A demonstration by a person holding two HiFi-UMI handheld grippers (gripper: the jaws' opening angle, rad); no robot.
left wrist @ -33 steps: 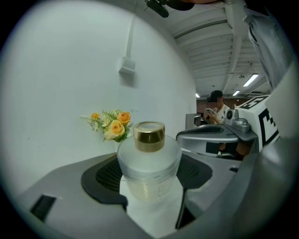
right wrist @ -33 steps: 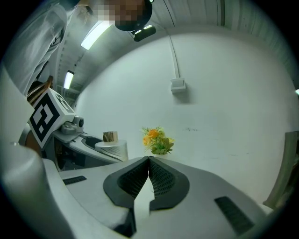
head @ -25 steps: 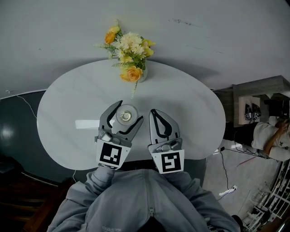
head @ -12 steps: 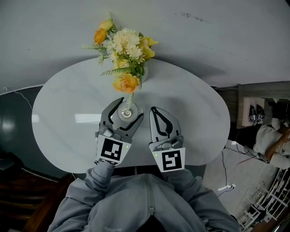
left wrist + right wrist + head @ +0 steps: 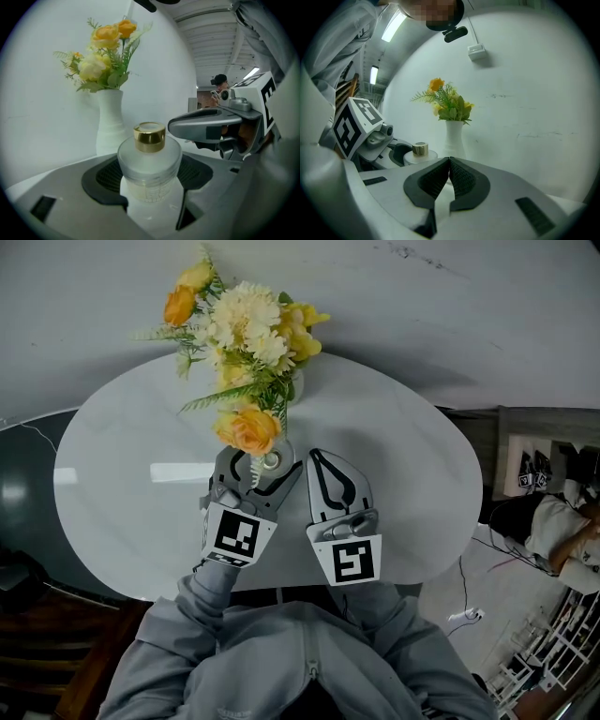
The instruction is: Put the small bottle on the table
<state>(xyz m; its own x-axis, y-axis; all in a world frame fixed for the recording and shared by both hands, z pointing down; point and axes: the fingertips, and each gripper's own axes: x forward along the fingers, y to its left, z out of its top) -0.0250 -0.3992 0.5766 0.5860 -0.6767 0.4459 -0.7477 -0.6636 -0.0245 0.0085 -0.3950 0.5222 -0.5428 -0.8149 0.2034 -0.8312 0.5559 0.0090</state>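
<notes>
Left gripper view: frosted, round small bottle, gold-capped, in grip of left tool; right tool clenched, empty.

Home-like room, oval white table, white vase of yellow flowers, plain pale wall behind

Vase of flowers stands near, straight ahead of left hand-held gripper, blocking forward path. Right hand-held gripper just beside, on its right; open desk on its left.
</notes>
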